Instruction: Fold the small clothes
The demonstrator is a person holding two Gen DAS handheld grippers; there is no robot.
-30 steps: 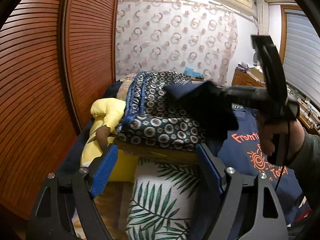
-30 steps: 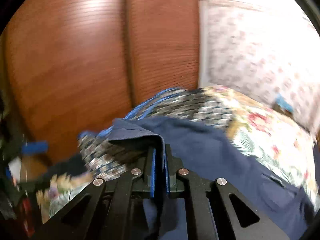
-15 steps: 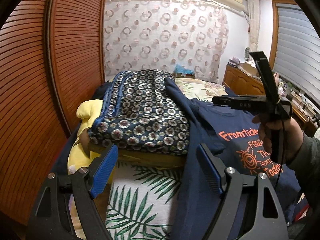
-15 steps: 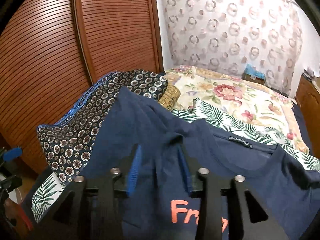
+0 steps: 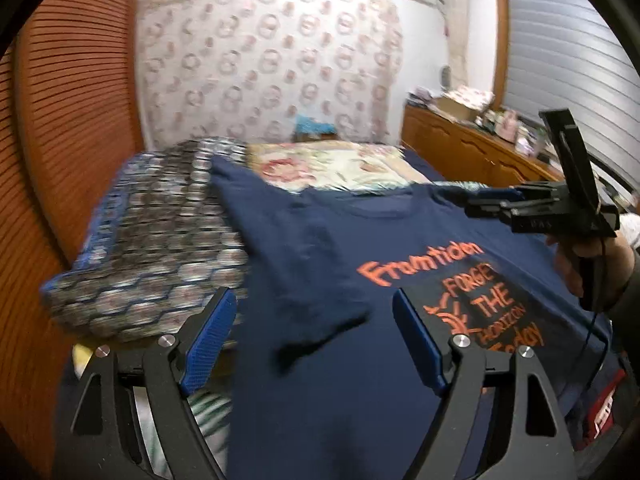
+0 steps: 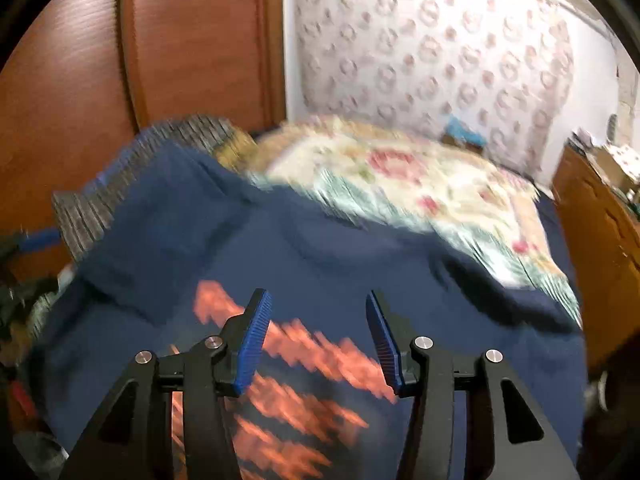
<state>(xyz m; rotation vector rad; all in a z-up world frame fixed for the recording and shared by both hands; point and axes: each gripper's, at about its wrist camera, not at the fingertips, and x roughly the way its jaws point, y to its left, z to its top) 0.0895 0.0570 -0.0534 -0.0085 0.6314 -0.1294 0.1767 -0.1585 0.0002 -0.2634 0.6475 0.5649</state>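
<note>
While the navy shirt (image 5: 328,248) lies flat on the bed (image 6: 420,184), both hand-held grippers hover above it, left (image 5: 314,338) wide open, right (image 6: 316,340) just opened, nothing between.

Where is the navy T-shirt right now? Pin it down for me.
The navy T-shirt lies spread print-up on the bed, filling the middle of both wrist views, with the circle-patterned folded bedding at its left and the floral bedspread beyond its collar.
</note>
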